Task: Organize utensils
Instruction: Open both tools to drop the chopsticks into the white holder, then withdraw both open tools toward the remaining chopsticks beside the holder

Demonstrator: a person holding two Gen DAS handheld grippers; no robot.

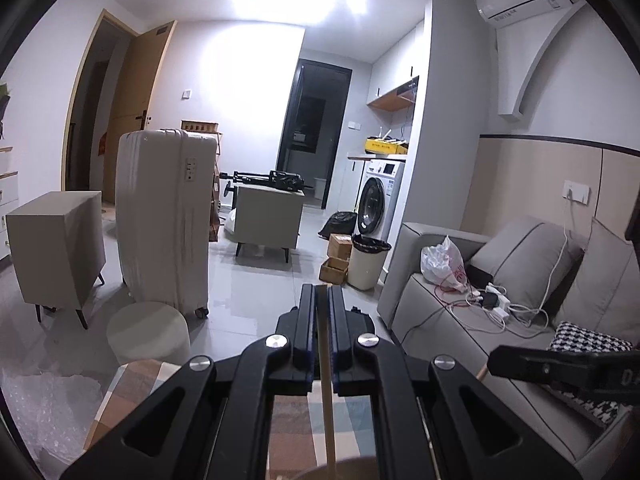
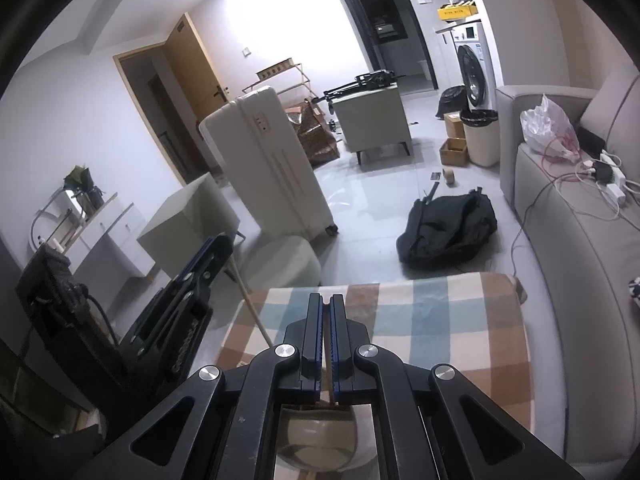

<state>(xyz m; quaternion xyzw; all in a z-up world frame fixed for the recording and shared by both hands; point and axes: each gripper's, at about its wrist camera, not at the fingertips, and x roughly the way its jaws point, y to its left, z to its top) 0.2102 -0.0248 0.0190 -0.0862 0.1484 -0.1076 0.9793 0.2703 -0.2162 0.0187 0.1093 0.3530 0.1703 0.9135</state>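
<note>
Wooden chopstick [image 1: 325, 364] pinched tight in left gripper [image 1: 322, 300], held over checked cloth [image 2: 420, 316]. Second stick [image 2: 329, 360] seemingly clamped in right gripper [image 2: 325, 308] above bowl [image 2: 316, 440], probably so pair gets dropped in together.

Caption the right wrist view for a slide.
Right hand-held gripper shut on a chopstick above a bowl on the checked cloth.
</note>
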